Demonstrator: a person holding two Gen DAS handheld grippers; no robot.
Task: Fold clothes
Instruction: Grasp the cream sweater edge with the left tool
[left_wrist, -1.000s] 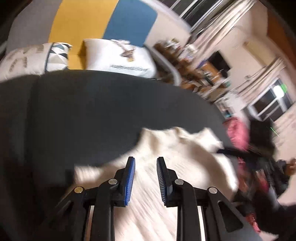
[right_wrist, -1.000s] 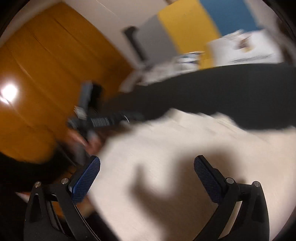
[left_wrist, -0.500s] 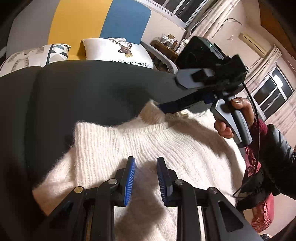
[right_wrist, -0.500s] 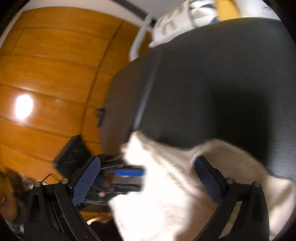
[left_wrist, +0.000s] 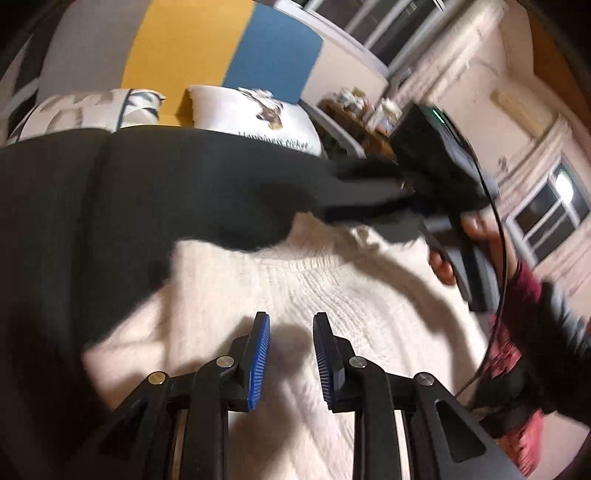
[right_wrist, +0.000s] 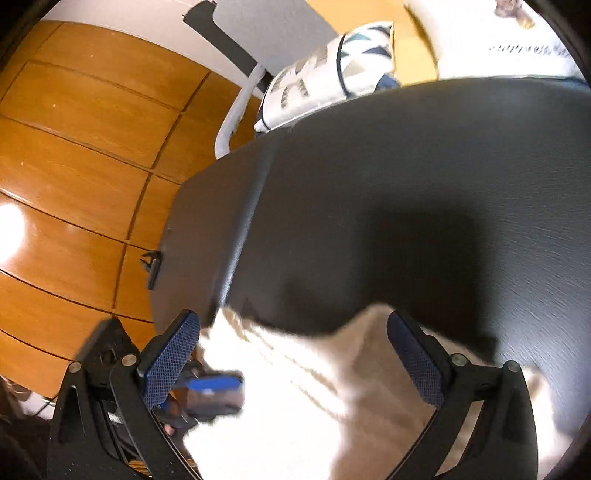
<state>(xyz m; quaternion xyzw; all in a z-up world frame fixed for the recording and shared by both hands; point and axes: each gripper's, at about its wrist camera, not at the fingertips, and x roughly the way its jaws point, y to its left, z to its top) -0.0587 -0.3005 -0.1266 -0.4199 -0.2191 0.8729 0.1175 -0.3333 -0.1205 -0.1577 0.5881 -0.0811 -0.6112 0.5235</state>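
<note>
A cream knit sweater (left_wrist: 295, 280) lies spread on a dark grey cushion (left_wrist: 166, 184). My left gripper (left_wrist: 291, 321) hovers low over the sweater's middle. Its blue pads stand a narrow gap apart with nothing pinched between them. The right gripper's black housing (left_wrist: 439, 173) shows blurred at the upper right, held by a hand (left_wrist: 443, 266), its fingers reaching toward the sweater's far edge. In the right wrist view my right gripper (right_wrist: 293, 321) stands wide open over the sweater (right_wrist: 295, 406) where its edge meets the cushion (right_wrist: 369, 184). The left gripper's blue fingers (right_wrist: 214, 384) show at the lower left.
Two white printed pillows (left_wrist: 255, 118) (right_wrist: 325, 74) lean against a yellow and blue headboard (left_wrist: 221, 51) behind the cushion. Orange wooden cupboard doors (right_wrist: 74, 166) stand beside it. A dark red sleeve (left_wrist: 528, 291) and a trailing cable (left_wrist: 498, 258) are at the right.
The right gripper has swung from over the sweater's middle to its far edge by the bare cushion. The left gripper has crept forward over the knit, its gap unchanged.
</note>
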